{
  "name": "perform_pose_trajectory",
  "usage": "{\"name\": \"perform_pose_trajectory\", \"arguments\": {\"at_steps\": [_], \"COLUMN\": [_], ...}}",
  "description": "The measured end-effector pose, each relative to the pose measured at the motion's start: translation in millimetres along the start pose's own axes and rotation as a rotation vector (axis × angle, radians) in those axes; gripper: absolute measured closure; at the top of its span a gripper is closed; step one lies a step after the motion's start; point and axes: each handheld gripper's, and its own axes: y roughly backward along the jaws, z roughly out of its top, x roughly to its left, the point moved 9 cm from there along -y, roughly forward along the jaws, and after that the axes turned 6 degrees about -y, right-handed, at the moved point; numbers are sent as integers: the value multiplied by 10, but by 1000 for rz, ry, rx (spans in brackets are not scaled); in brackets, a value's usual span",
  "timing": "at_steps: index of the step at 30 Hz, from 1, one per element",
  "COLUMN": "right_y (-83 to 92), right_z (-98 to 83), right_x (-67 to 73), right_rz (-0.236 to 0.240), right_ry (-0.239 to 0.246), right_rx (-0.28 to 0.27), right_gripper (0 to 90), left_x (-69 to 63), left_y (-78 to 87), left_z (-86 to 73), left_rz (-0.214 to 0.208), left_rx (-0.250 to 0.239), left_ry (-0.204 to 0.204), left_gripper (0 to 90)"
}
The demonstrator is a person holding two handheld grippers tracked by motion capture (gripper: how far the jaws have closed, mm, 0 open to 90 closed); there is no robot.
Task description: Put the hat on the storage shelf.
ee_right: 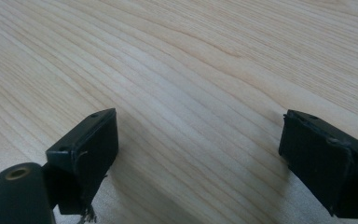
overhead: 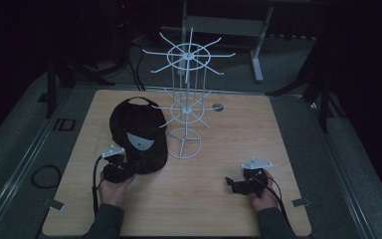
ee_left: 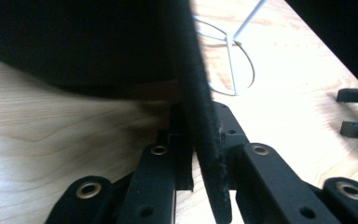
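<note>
- Left of the table, my left gripper [overhead: 121, 168] has its jaws closed tight on the brim of a black cap [overhead: 138, 134]; in the left gripper view the brim edge [ee_left: 200, 116] runs upright between the jaws, pinched fast.
- The cap rests on the wooden table [overhead: 219, 209], its crown toward the far side, just beside the base ring of a white wire rack [overhead: 185, 99].
- I judge the step in hand to be the pick-up: cap gripped, not yet lifted. The next move calls for raising it and carrying it up to one of the rack's prongs.
- The lower ring of prongs juts out over the cap and stands in the way of a straight lift.
- At right, my right gripper [overhead: 235, 183] lies low over bare wood, jaws wide apart and holding nothing.
</note>
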Motion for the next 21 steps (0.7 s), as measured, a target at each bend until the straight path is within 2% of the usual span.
{"name": "perform_pose_trajectory", "arguments": {"at_steps": [4,6,8,9,11,14,21], "right_y": [0,0,0,0,-1,-1,-3], "right_z": [0,0,0,1,1,1,3], "right_x": [0,0,1,3,4,4,10], "right_rz": [0,0,1,2,2,3,6], "right_ry": [0,0,0,1,1,1,4], "right_rx": [0,0,0,0,0,0,1], "right_gripper": [117,117,117,117,117,117,117], "left_x": [41,74,78,116,158,193,274], "left_y": [60,124,139,180,224,267,391], "left_z": [34,75,84,108,128,144,204], "left_rz": [14,41,46,65,75,82,116], "left_rx": [-23,-30,-28,-34,-44,-51,-79], "left_ry": [6,-21,-23,-13,-11,-8,-18], "left_gripper": [861,866,867,867,868,868,868]}}
